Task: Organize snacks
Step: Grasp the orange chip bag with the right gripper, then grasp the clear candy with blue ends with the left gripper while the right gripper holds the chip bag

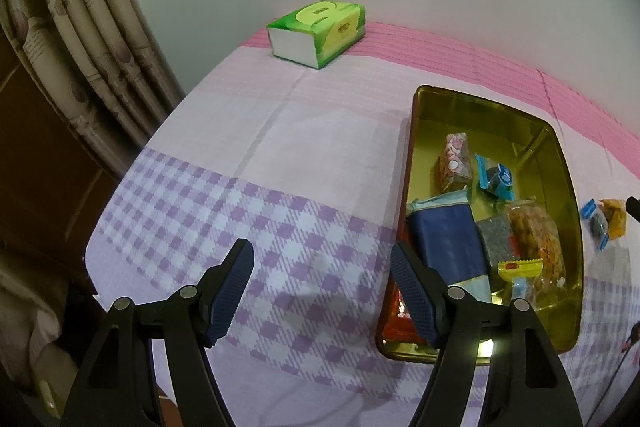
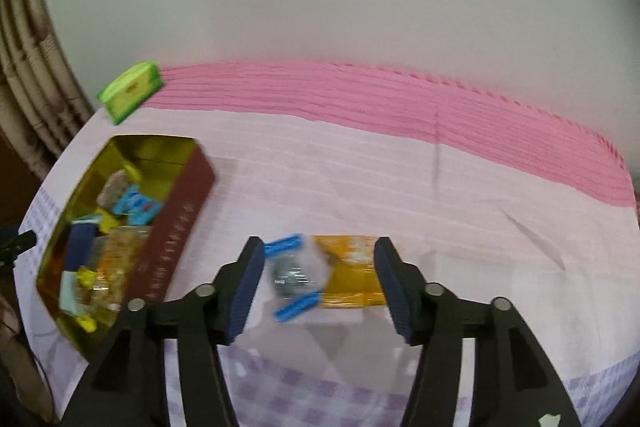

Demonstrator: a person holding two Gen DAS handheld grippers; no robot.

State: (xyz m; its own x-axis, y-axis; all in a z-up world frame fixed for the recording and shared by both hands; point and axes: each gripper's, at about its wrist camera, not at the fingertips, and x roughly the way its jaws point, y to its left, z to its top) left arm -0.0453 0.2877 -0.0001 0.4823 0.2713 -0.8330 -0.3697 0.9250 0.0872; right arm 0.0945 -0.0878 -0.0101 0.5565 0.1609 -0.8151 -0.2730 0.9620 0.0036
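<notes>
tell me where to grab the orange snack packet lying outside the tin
Grip the orange packet across its flat middle, coming down from above. It lies flat on the cloth, touching the blue-ended candy on its left, so set the jaws front and back, clear of that candy.

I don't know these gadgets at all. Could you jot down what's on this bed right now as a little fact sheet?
Surface: bed sheet, pink and purple checks
Container: gold tin, open, partly filled with wrapped snacks
Still outside the tin: blue-ended candy and orange packet, side by side
Left hand-held gripper: open, empty, beside the tin
Right hand-held gripper: open, framing the two loose snacks, not gripping
Far corner: green tissue pack
</notes>
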